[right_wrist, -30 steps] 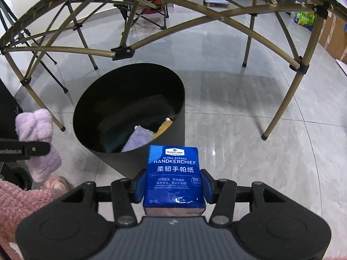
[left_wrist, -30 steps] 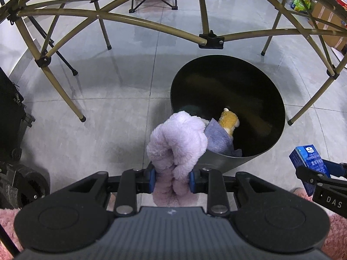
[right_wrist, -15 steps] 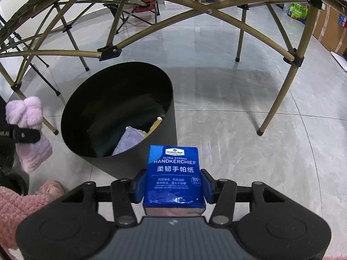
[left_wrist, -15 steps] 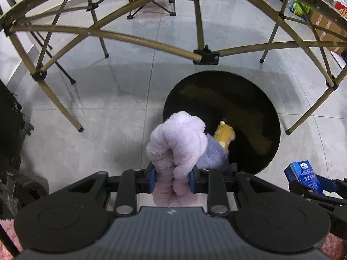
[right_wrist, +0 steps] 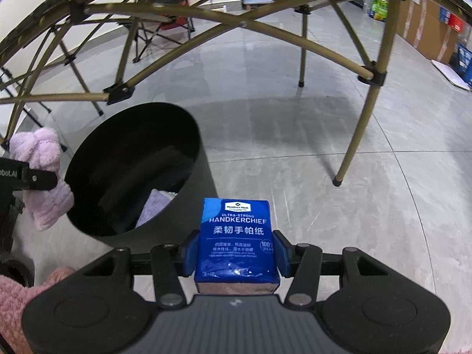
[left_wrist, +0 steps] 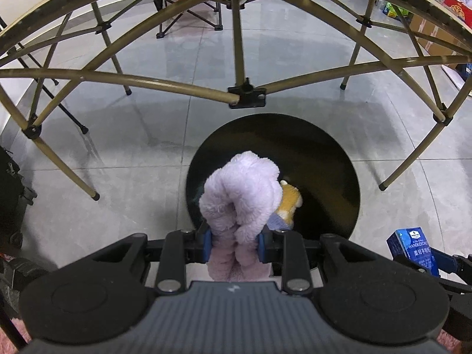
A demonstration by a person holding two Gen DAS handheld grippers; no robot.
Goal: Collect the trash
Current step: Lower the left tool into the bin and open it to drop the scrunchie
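Left claw (left_wrist: 234,243) is clenched on a fluffy lilac cloth (left_wrist: 240,197) — the bundle bulges up out of the blue pads and sits right over the near rim of the black bin (left_wrist: 330,159), seen almost straight down from this wrist. Inside the bin there's a small yellow plush toy (left_wrist: 290,203) lying against a bluish-purple rag (left_wrist: 275,222), both partly hidden behind the lilac bundle.

Over on the other side, the right claw (right_wrist: 236,253) is grasping a blue handkerchief pack (right_wrist: 237,236), upright between the pads, white lettering facing the camera. It hangs just to the right of the bin (right_wrist: 124,159), outside the rim, above the grey tiled floor (right_wrist: 309,147). From here the rag (right_wrist: 155,208) shows pale at the bottom of the bin, and the lilac cloth (right_wrist: 41,174) shows at the far left, next to the bin's left edge.

Tan folding-frame legs (left_wrist: 244,100) arch over the whole scene — the bin stands beneath them on the floor
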